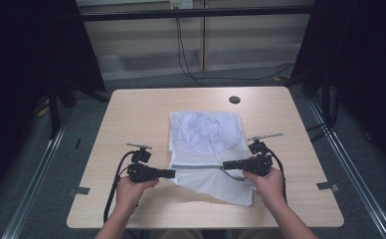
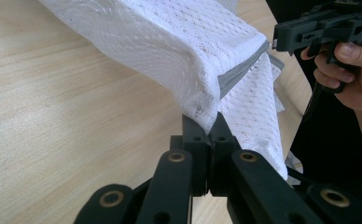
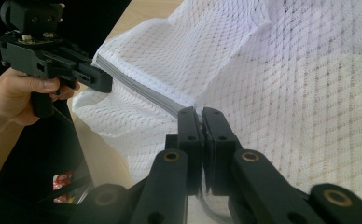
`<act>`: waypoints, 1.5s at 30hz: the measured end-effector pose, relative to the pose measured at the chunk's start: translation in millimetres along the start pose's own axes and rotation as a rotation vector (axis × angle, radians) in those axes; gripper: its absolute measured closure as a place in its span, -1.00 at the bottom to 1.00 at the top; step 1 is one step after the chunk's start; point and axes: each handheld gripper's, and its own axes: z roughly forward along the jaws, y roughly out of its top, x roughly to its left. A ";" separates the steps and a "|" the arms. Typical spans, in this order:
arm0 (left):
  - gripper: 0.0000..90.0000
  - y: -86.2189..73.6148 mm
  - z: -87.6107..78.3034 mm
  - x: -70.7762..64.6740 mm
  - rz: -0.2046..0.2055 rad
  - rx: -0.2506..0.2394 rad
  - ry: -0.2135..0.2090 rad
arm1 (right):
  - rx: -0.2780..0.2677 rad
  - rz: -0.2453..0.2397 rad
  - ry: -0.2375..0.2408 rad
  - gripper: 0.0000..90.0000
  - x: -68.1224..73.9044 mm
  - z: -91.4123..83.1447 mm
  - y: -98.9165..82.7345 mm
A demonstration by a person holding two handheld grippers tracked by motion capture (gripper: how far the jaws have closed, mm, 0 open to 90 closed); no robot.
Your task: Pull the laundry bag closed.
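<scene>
White mesh bag [image 1: 206, 144] lying on the wooden table [image 1: 131, 114], near the middle, far part flat, near part lifted. Grey zipper edge [image 1: 196, 166] pulled tight between the two claws. Left gripper [image 1: 172, 174] closed tight on the bag's left end, white net pinched between its black jaws. Right gripper [image 1: 226, 165] closed tight on the zipper edge at the right end. One hand [image 1: 131, 189] behind the left claw, another hand [image 1: 265, 181] behind the right. Small dark round hole [image 1: 235, 99] at the table's far side.
</scene>
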 end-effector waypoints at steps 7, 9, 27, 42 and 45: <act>0.99 0.6 -0.7 -0.1 0.000 -0.004 -0.003 | -0.004 0.007 -0.002 0.94 -2.5 -0.9 -0.5; 0.99 0.4 -0.6 -0.8 -0.006 -0.004 -0.011 | -0.007 0.008 -0.001 0.94 -2.9 -2.0 -0.5; 0.99 0.4 -1.7 1.0 0.005 0.004 0.003 | -0.019 0.016 -0.010 0.94 -7.2 -7.5 -1.2; 0.99 -0.2 -4.6 2.0 0.003 -0.005 0.007 | -0.036 0.013 -0.033 0.94 -12.8 -16.8 -1.3; 0.99 -0.4 -4.4 1.2 -0.002 -0.007 0.003 | -0.040 0.016 -0.031 0.94 -13.2 -17.3 -1.4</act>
